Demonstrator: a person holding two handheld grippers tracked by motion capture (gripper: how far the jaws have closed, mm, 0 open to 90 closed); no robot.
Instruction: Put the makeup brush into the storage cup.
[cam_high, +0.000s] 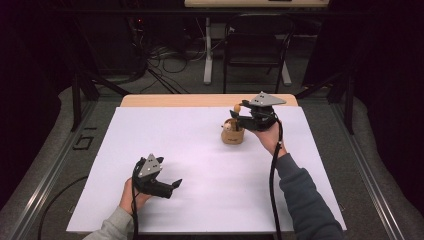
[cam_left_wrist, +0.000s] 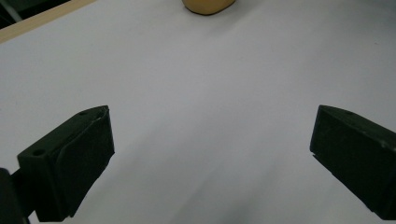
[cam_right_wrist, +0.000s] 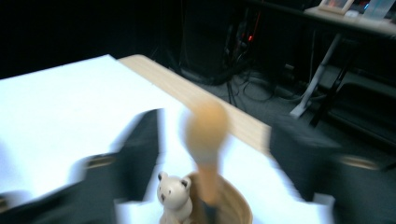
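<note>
White sheet covers most of the desk (cam_high: 200, 165), and nearest to you your left hand-held gripper (cam_high: 167, 186) sits low over the bare front part of it, jaws spread wide with nothing between them. In the left gripper view you can see plain white between the two black jaws and just the base of the tan cup way up at the top edge, so that hand is parked well apart from the action, probably just keeping out of the way.

Further out, toward the far right of the sheet, is the small wooden cup (cam_high: 232, 135). It's got a little white bear figure (cam_right_wrist: 173, 193) on its rim and a wooden spoon (cam_right_wrist: 207, 135) standing up in it, rounded end up. Your right hand-held gripper (cam_high: 239, 117) is right at the top of that cup, with the spoon's head between its jaws. The right gripper view is smeared with motion, but the jaws look spread on either side of the spoon with gaps showing, so I'd call it released, not clamped yet. My guess is you're lining up on the spoon handle from above because it's the only part sticking out to grab.

Beyond the desk edge there's a dark chair (cam_high: 257, 47) and a tangle of cables on the floor.
</note>
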